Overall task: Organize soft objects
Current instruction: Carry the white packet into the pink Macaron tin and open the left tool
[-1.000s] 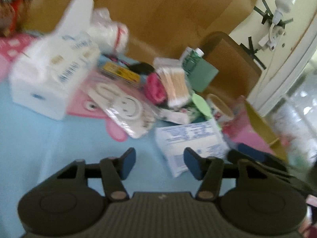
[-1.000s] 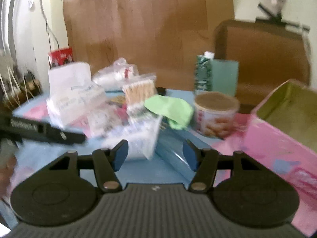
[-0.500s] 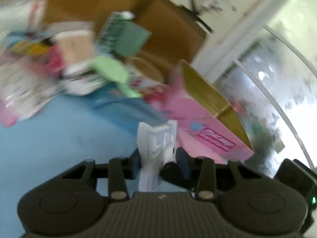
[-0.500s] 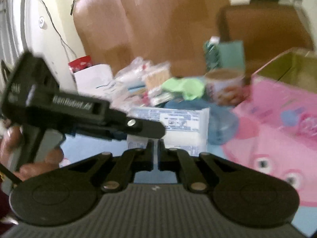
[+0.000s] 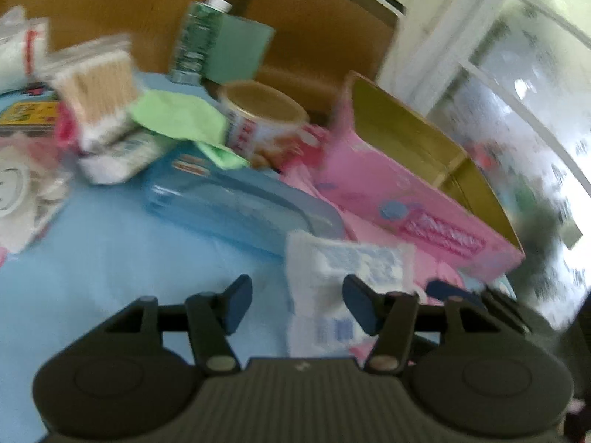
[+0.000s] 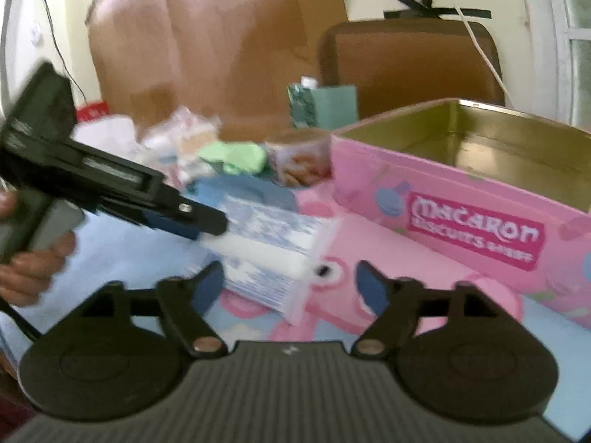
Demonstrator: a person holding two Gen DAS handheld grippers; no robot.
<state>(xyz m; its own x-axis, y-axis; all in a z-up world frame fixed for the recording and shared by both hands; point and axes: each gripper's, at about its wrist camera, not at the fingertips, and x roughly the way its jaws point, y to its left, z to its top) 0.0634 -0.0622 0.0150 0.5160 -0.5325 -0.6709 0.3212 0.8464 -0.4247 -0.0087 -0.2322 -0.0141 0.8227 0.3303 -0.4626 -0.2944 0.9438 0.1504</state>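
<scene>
Presently the tissue packet [image 6: 269, 247], white with blue print, sits near the front edge of the counter [image 5: 92, 258], just in front of the open pink tin [image 6: 461, 229] and between the two tools.

Left gripper [image 5: 295, 301]: jaws opening, at a modest gap. The packet is between them, hard against the pad on the tin side. The other pad stands clear of it with blue cloth showing in the gap, so no two-sided clamp is evident. Blur prevents a firmer finding on whether the packet rests on the counter or hangs from that one pad.

Right gripper [image 6: 288, 284]: jaws opening and already wide, with nothing pressed. The packet's near corner reaches into the gap and lies closer to the pad on the side away from the tin. Neither pad touches it.

Orientation: in the right wrist view the long axis runs on a diagonal. It goes from the left tool's tips, at the end further from the tin, down towards the right jaws and the tin. One short end therefore points at the left tool and the other at the right jaws. From the left wrist, the packet runs lengthwise along the fingers.

Assessment: both tools are at the packet, but the right is on the tin side. A handover seems likely. The right jaws would need to centre across the packet's narrow width before closing.

A hand [image 6: 33, 258] grips the left tool's handle.
</scene>
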